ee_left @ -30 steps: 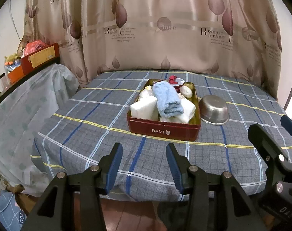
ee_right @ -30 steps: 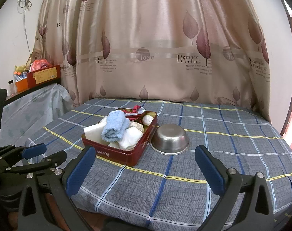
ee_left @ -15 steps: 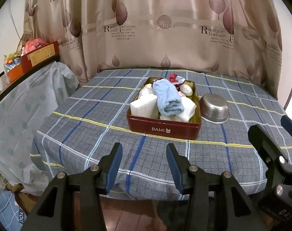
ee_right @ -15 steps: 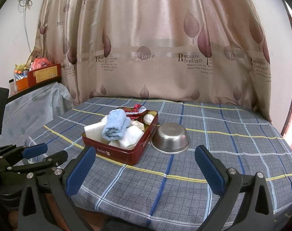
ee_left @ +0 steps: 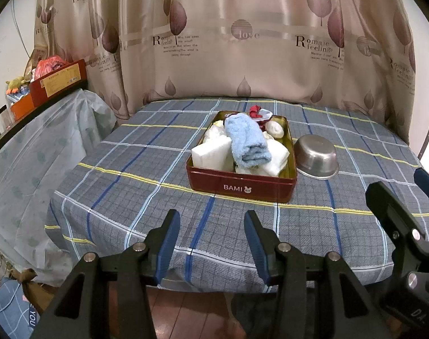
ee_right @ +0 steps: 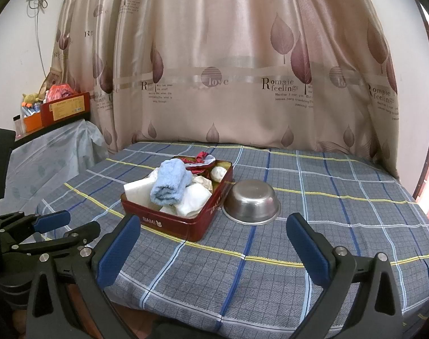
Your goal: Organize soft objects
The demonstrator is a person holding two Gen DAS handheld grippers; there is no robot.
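Soft objects fill the red tin (ee_left: 241, 183) at mid-frame on the checked surface (ee_left: 129, 186): white pads (ee_left: 211, 155), then a rolled blue towel (ee_left: 247, 142); a steel bowl (ee_left: 316, 156) sits just right. Left claw (ee_left: 211, 241) and right claw (ee_right: 214, 250) gape empty at the bottom edge

A beige curtain (ee_right: 214, 65) printed with brown leaves and lettering fills the upper frame, hanging behind a table under a blue-grey plaid cloth (ee_right: 313, 226). At centre right an upturned steel bowl (ee_right: 252, 201) rests on that cloth. At middle left, a red carton (ee_right: 65, 108) sits on a plastic-draped shelf (ee_right: 44, 152).
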